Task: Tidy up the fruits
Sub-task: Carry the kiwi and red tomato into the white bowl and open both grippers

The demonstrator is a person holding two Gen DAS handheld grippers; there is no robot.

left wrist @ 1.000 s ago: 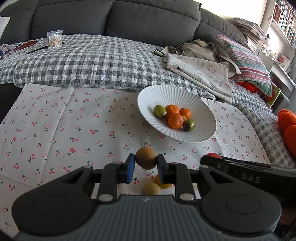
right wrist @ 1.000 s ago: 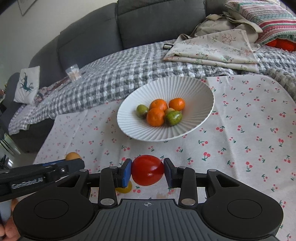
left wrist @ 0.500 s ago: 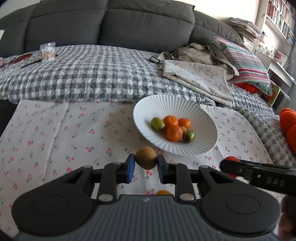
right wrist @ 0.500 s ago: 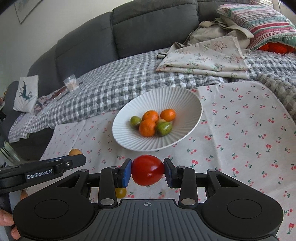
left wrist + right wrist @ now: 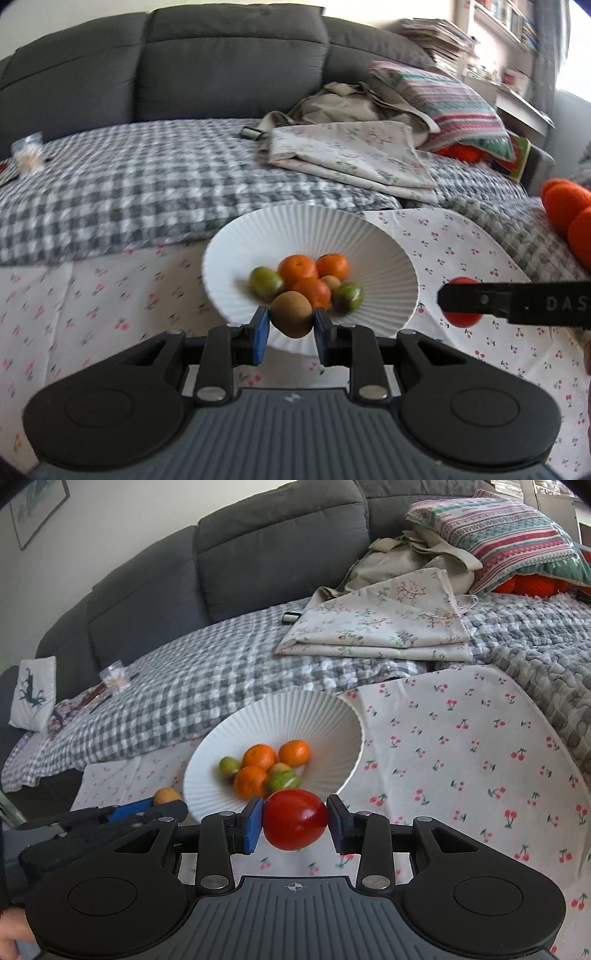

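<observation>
My left gripper [image 5: 291,325] is shut on a brown round fruit [image 5: 291,314] and holds it above the near rim of the white ribbed bowl [image 5: 384,258]. The bowl holds three oranges [image 5: 297,269] and two green fruits [image 5: 265,283]. My right gripper [image 5: 294,821] is shut on a red tomato [image 5: 294,819], just before the bowl [image 5: 332,720]. The right gripper shows in the left wrist view [image 5: 513,302] with the tomato [image 5: 461,319]. The left gripper shows in the right wrist view [image 5: 147,808] with its brown fruit [image 5: 167,796].
A cherry-print cloth [image 5: 461,251] covers the surface under the bowl. Behind it lie a grey checked blanket [image 5: 147,184], folded floral fabric [image 5: 351,155], a striped pillow [image 5: 450,107] and the dark sofa back [image 5: 221,62]. Orange plush shapes [image 5: 569,214] sit at far right.
Both grippers have moved forward and up toward the bowl with their fruits held. The loose fruits on the cloth below have dropped out of view.
</observation>
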